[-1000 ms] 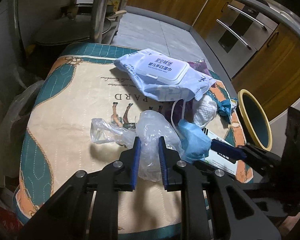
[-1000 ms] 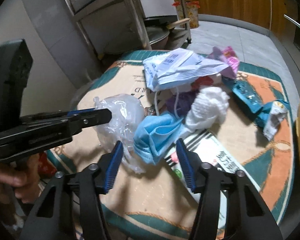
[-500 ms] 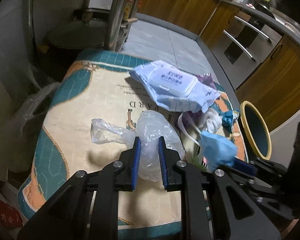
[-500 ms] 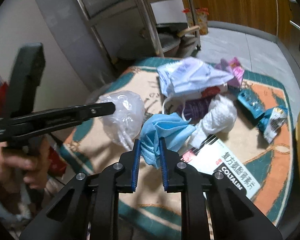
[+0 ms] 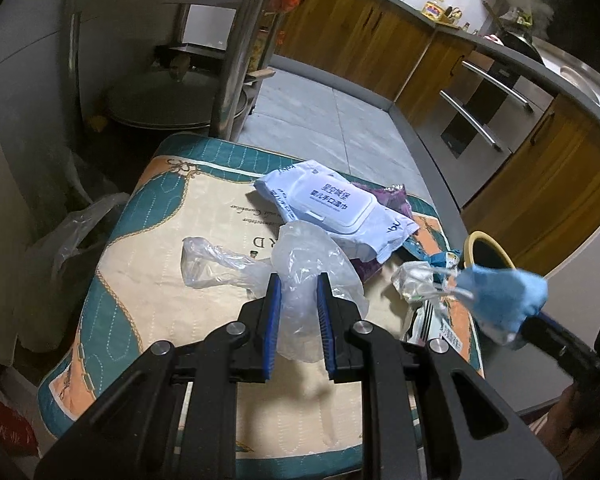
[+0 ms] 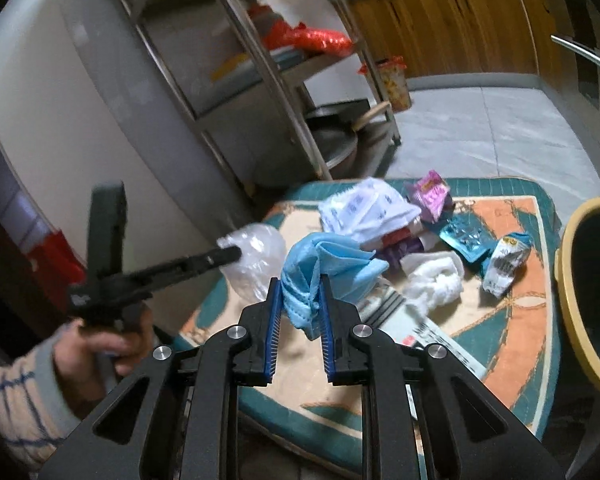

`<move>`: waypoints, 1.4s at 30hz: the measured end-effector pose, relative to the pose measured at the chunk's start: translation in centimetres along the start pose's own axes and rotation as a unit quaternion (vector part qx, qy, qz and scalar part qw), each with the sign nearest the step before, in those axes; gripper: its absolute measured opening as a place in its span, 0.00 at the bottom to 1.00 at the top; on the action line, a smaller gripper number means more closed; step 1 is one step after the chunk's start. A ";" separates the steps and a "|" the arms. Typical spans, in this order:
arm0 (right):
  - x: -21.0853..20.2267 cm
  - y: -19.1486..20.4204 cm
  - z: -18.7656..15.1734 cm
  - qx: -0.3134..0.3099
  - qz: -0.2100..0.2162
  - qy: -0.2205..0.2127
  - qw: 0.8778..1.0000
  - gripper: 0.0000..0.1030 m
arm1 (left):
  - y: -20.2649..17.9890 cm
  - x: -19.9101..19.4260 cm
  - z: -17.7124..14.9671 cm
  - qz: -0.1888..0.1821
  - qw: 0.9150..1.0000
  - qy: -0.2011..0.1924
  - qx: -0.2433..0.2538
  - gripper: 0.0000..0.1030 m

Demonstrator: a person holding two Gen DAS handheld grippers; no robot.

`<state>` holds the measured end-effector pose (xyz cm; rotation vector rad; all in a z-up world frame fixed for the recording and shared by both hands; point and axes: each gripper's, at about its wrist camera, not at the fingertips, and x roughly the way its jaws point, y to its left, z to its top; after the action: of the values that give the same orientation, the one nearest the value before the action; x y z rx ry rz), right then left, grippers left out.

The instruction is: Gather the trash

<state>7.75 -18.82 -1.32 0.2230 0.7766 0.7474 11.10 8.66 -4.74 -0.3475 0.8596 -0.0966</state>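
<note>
My left gripper (image 5: 298, 292) is shut on a clear plastic bag (image 5: 312, 256) and holds it above the patterned cushion (image 5: 160, 272). The bag also shows in the right wrist view (image 6: 256, 256). My right gripper (image 6: 300, 296) is shut on a crumpled blue face mask (image 6: 320, 264), lifted off the cushion; it shows blurred in the left wrist view (image 5: 504, 300). A yellow-rimmed bin (image 6: 588, 288) stands to the right of the cushion.
On the cushion lie a white wet-wipes pack (image 5: 332, 208), a white tissue wad (image 6: 436, 280), teal snack wrappers (image 6: 464, 236), a purple wrapper (image 6: 432, 192) and a printed box (image 6: 412, 324). A metal rack (image 6: 260, 92) and wooden cabinets (image 5: 380, 36) stand behind.
My right gripper closed on the blue mask and lifted it off the cushion, toward the bin side. My left gripper rose with the plastic bag held.
</note>
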 end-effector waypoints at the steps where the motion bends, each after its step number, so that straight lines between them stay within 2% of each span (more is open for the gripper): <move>1: 0.2 -0.2 0.2 0.004 0.001 -0.002 1.000 0.18 | -0.2 0.1 -0.1 0.001 1.000 0.001 0.003 0.17; 8: 1.6 -0.6 1.9 0.044 0.054 -0.015 0.997 0.18 | -0.1 0.1 -0.4 0.004 1.000 0.002 0.006 0.17; 18: 3.1 2.4 3.8 0.015 0.085 -0.015 0.996 0.18 | 1.0 -0.5 -0.3 0.013 1.000 -0.010 -0.012 0.17; 22: 4.2 2.5 4.0 0.012 0.069 -0.002 0.998 0.17 | 1.1 -0.5 -0.3 0.012 1.000 -0.011 -0.015 0.17; 26: 6.2 1.8 2.9 0.011 0.037 0.042 0.998 0.17 | 1.4 -0.7 -0.3 0.013 1.000 -0.014 -0.020 0.17; 30: 8.7 0.6 0.6 0.011 -0.007 0.117 0.993 0.17 | 1.7 -0.7 -0.3 0.015 0.999 -0.012 -0.027 0.17; 33: 10.2 -0.2 -1.2 0.011 -0.021 0.157 0.987 0.17 | 1.7 -0.7 -0.3 0.014 0.999 -0.011 -0.030 0.17; 40: 11.9 1.2 -3.3 -0.037 -0.041 0.192 0.980 0.18 | 1.7 -0.6 -0.3 0.012 0.999 -0.010 -0.028 0.17; 42: 11.7 1.7 -2.8 -0.044 -0.047 0.184 0.981 0.30 | 1.7 -0.6 -0.3 0.013 0.999 -0.011 -0.029 0.17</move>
<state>10.43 -9.80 -9.06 -0.0352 1.0951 0.7402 10.41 10.27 -5.07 -0.3904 0.8462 -0.0448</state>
